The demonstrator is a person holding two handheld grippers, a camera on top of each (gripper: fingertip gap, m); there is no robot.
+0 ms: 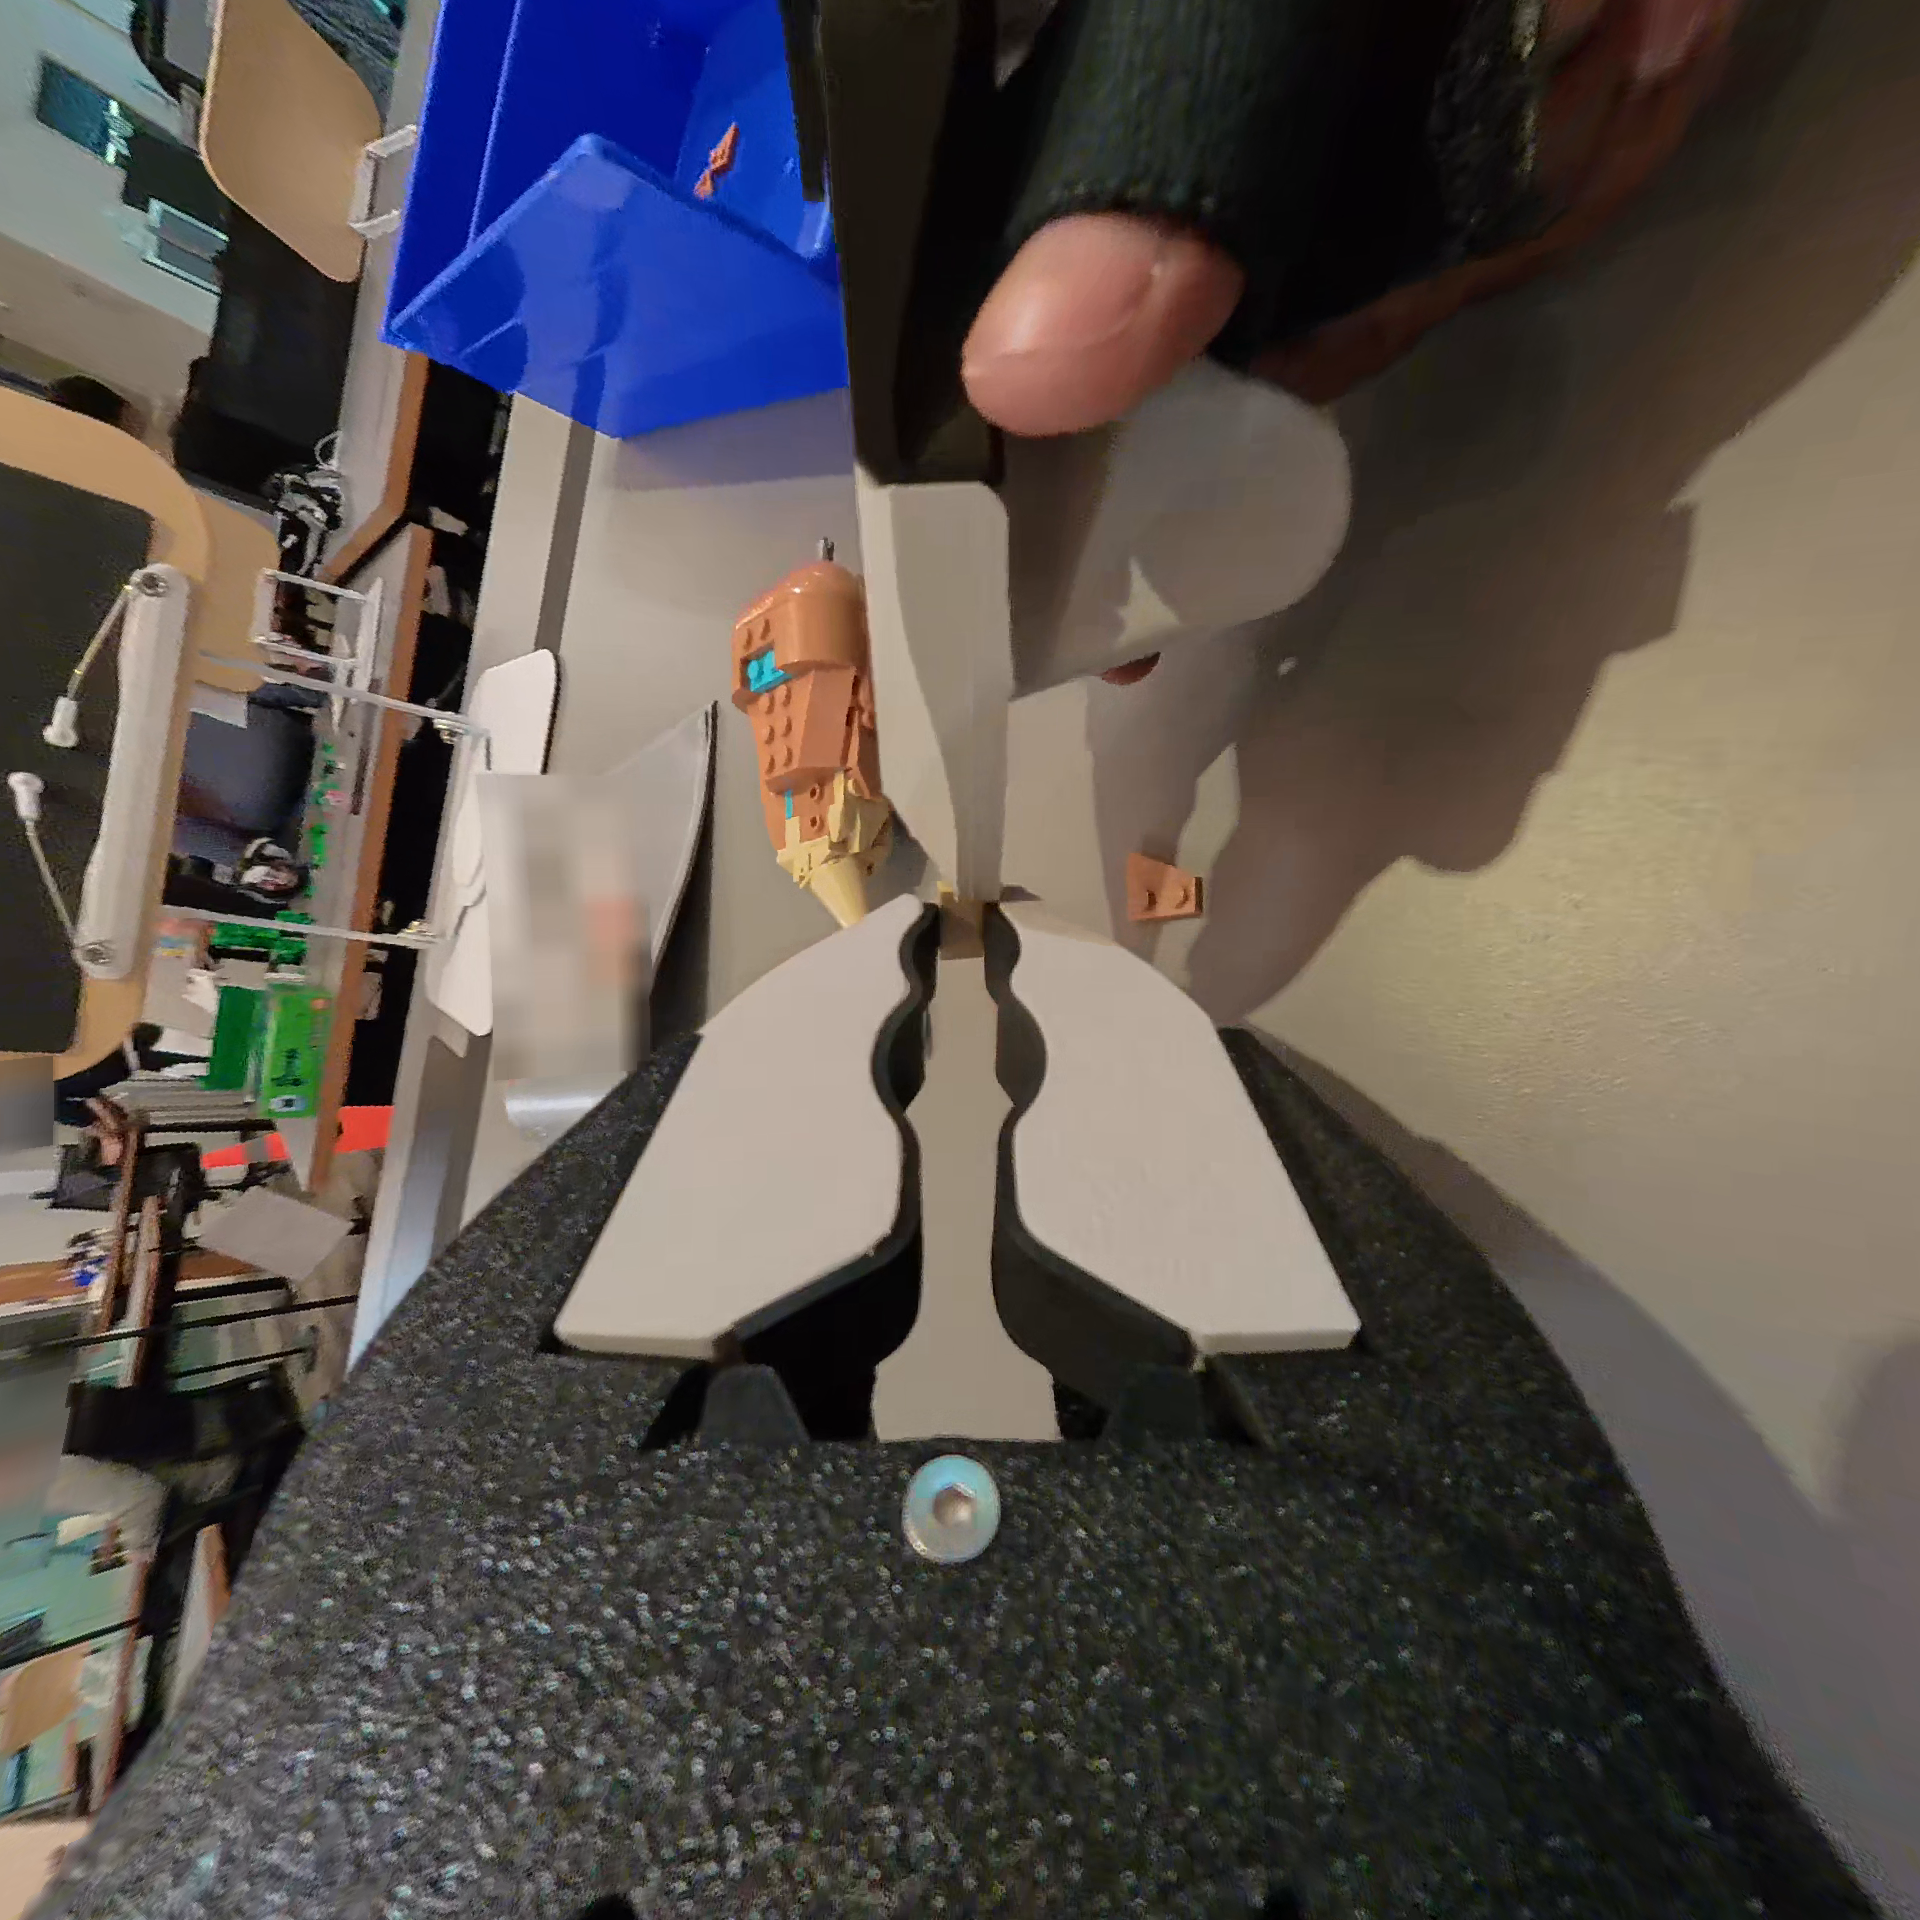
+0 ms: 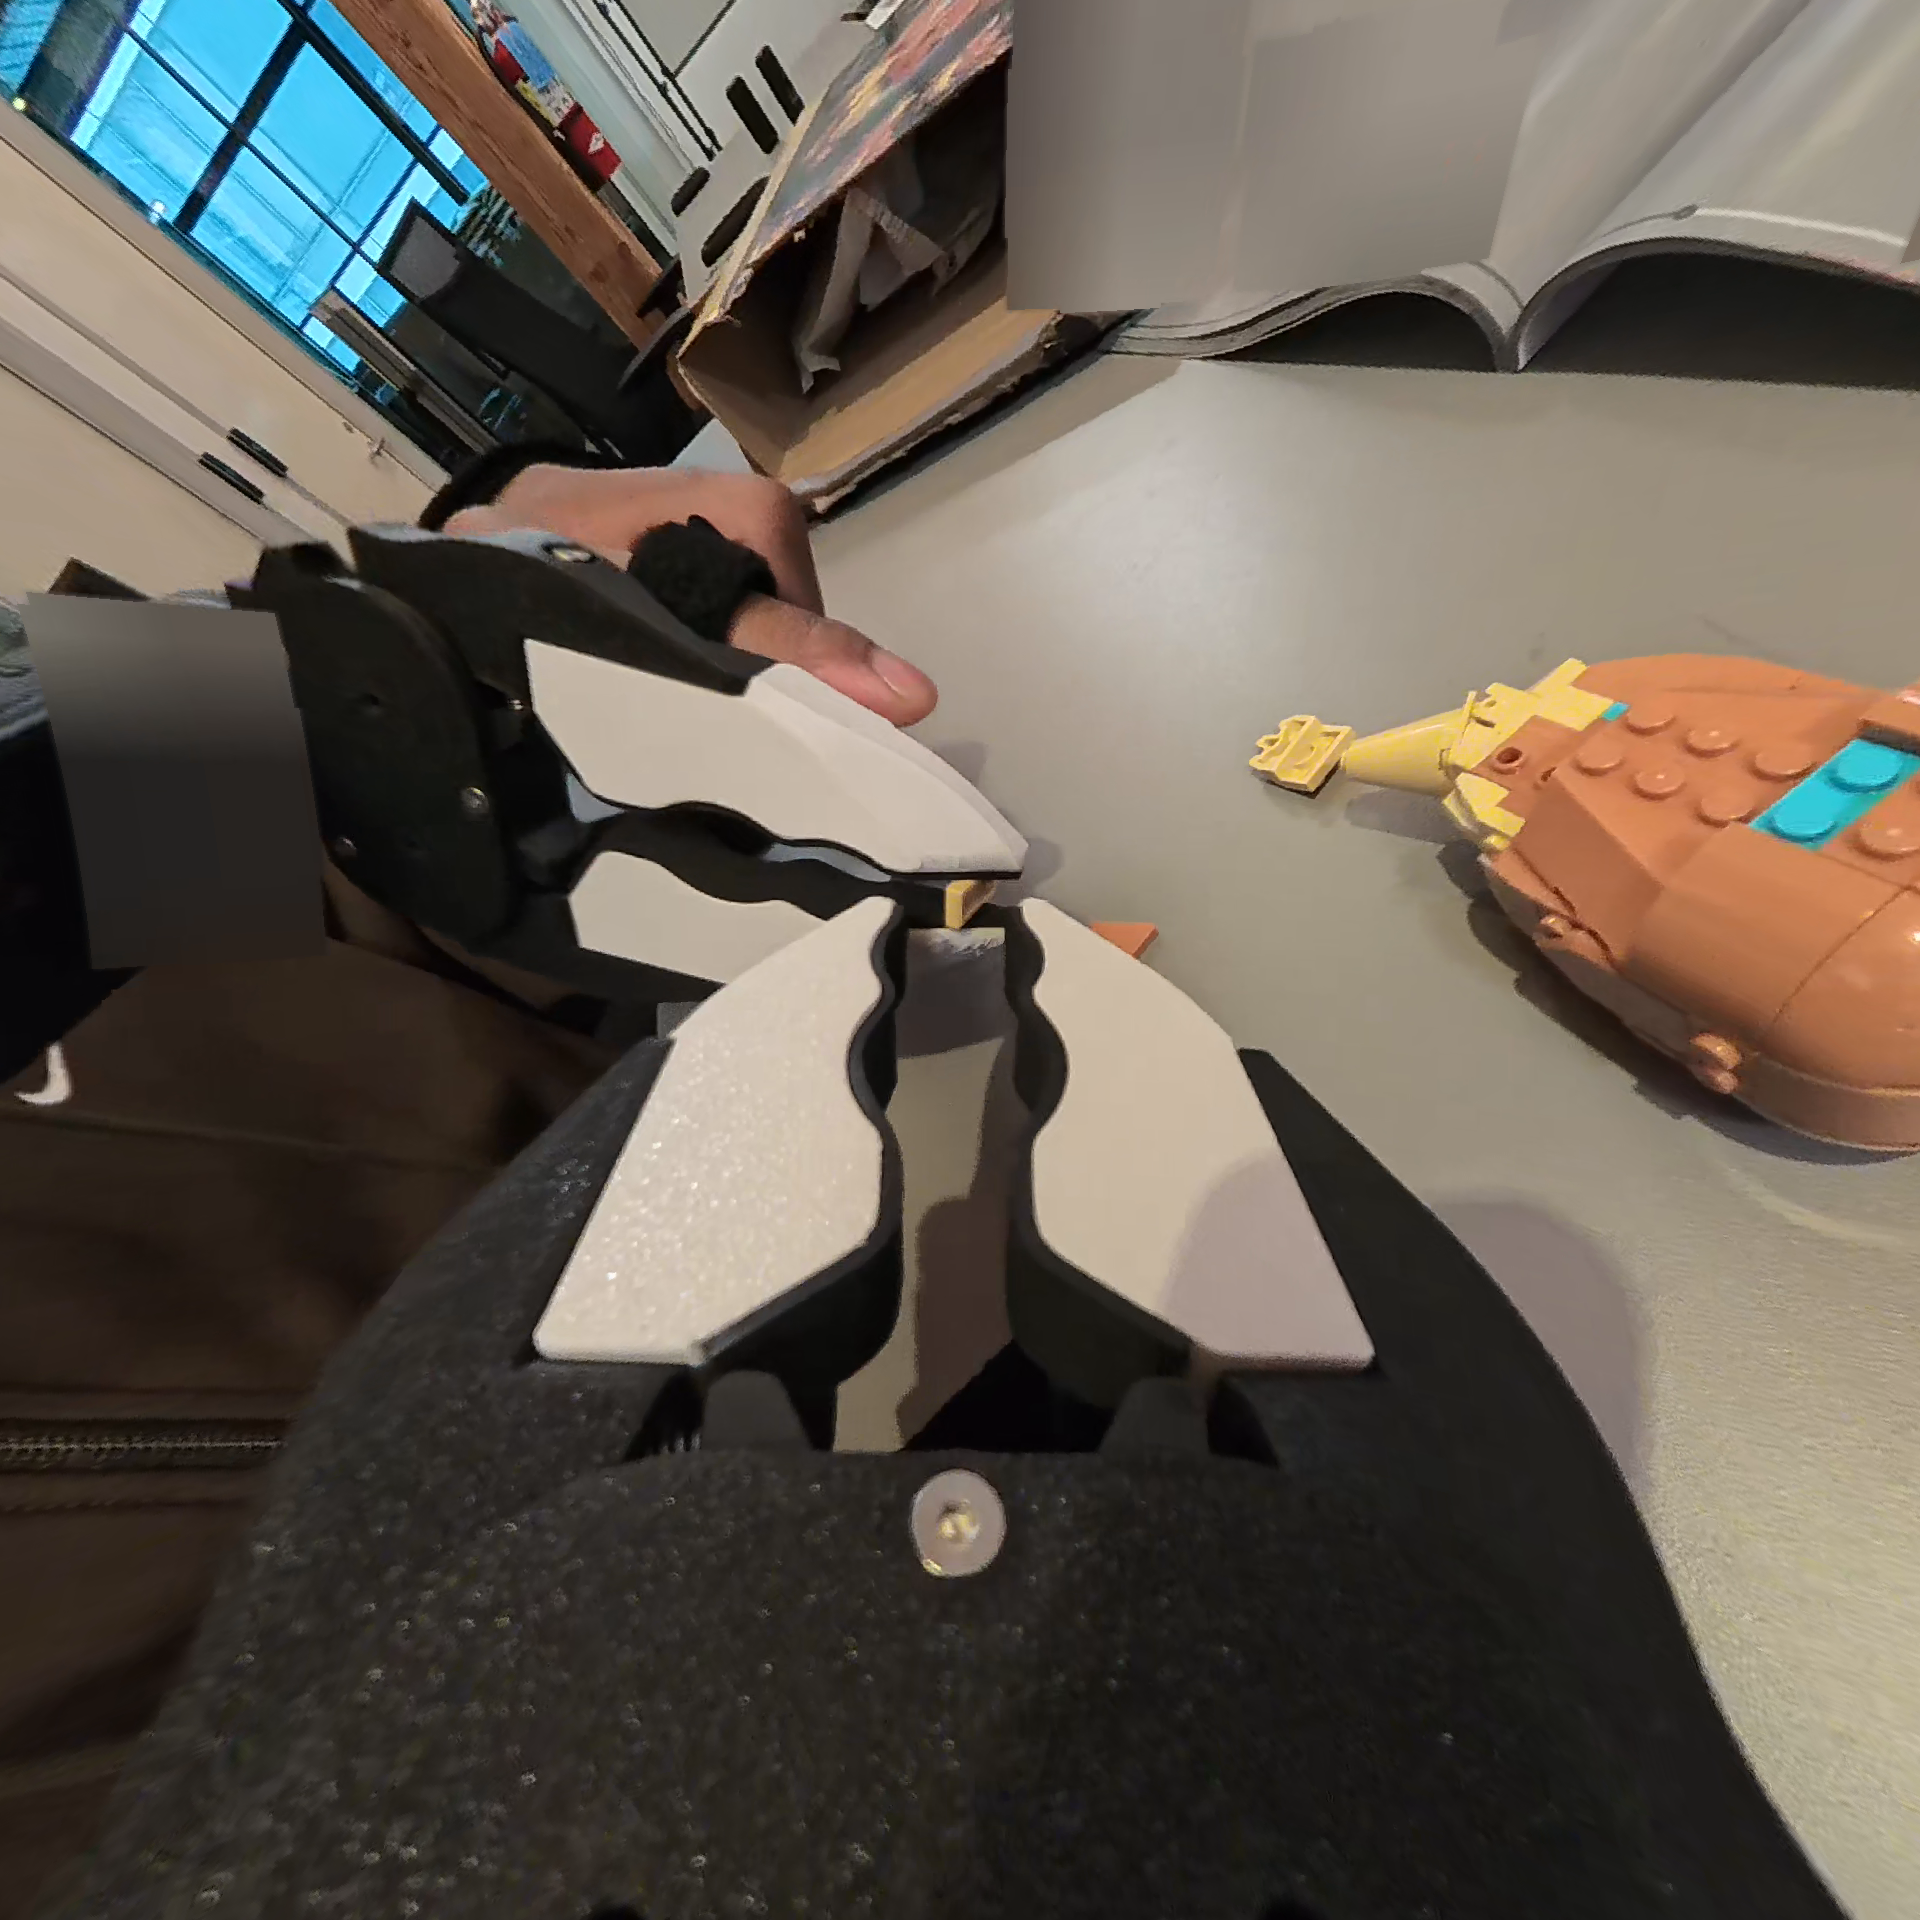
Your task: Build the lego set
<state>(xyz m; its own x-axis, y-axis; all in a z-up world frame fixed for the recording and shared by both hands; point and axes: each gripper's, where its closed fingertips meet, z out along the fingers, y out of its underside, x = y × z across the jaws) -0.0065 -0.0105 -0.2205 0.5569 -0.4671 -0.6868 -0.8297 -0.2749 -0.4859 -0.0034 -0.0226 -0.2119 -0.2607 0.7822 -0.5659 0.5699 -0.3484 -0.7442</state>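
My left gripper (image 1: 961, 914) is shut on a small tan Lego piece (image 1: 958, 930) just above the grey table. In the right wrist view it comes in from the left (image 2: 1003, 868) with the tan piece (image 2: 961, 902) at its tips. My right gripper (image 2: 958, 920) is narrowly open, its tips on either side of the left gripper's tip and the piece; I cannot tell if they touch. In the left wrist view it reaches down from above (image 1: 971, 862). The brown Lego model (image 2: 1662, 894) with a tan cone nose lies on the table to the right, and shows in the left wrist view (image 1: 805, 717).
A small brown plate (image 1: 1164, 885) lies on the table beside the gripper tips. Blue bins (image 1: 623, 270) stand at the table's far end. An open booklet (image 2: 1558, 281) and a torn cardboard box (image 2: 862, 343) lie behind the model. A gloved hand (image 2: 727, 582) holds the left gripper. The tips of both grippers are at nearly the same place. From either gripper's tips it is about 4 cm to the small brown plate (image 1: 1164, 885).
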